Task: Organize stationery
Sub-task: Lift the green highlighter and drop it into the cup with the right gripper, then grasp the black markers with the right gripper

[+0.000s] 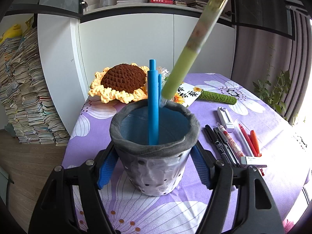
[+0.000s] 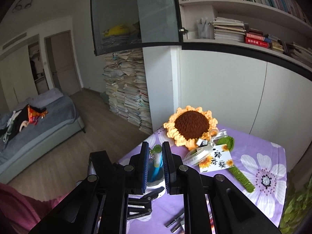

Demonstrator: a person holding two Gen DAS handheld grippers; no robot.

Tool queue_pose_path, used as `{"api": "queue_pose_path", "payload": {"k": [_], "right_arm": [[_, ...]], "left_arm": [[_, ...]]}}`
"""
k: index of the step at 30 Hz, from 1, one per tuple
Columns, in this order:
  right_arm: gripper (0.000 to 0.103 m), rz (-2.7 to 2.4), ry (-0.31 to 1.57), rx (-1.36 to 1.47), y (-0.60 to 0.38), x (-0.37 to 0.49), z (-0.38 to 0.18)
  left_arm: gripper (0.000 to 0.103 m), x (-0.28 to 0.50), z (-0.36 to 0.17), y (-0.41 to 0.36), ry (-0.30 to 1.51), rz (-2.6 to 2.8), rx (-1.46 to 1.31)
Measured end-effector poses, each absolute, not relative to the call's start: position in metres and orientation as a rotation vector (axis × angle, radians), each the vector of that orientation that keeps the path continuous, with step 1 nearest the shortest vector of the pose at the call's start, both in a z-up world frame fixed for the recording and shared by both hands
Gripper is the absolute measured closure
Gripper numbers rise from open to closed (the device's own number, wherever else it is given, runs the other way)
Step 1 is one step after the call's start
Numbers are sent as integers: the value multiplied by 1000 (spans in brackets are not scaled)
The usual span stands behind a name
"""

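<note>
My left gripper (image 1: 155,159) is shut on a grey pen holder (image 1: 156,167) with a blue lining, standing on the purple flowered tablecloth (image 1: 136,210). Two blue pens (image 1: 153,105) stand inside it. A green pen (image 1: 192,46) slants down from the upper right, its tip at the holder's far rim. In the right wrist view my right gripper (image 2: 156,163) is shut on that green pen (image 2: 157,154), seen end-on between the blue pads, above the holder. Several pens and markers (image 1: 232,142) lie to the right of the holder.
A crochet sunflower (image 1: 120,81) with a green stem (image 1: 216,96) and a paper tag (image 1: 187,93) lies behind the holder. A white utility knife (image 1: 226,119) and an eraser (image 1: 253,160) lie at the right. White cupboards stand behind the table.
</note>
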State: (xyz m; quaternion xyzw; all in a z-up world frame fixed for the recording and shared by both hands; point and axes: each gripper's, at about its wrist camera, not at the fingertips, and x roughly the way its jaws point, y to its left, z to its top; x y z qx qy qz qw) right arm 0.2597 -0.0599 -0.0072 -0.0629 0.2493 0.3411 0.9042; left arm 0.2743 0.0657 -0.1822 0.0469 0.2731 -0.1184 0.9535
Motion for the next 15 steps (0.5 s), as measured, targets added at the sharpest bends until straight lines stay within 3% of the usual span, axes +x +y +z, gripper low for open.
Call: {"api": "queue_pose_path", "payload": {"k": [15], "right_arm": [[88, 692, 794, -69, -40, 325, -84]], "left_arm": [[32, 275, -181, 65, 553, -242, 96]]}}
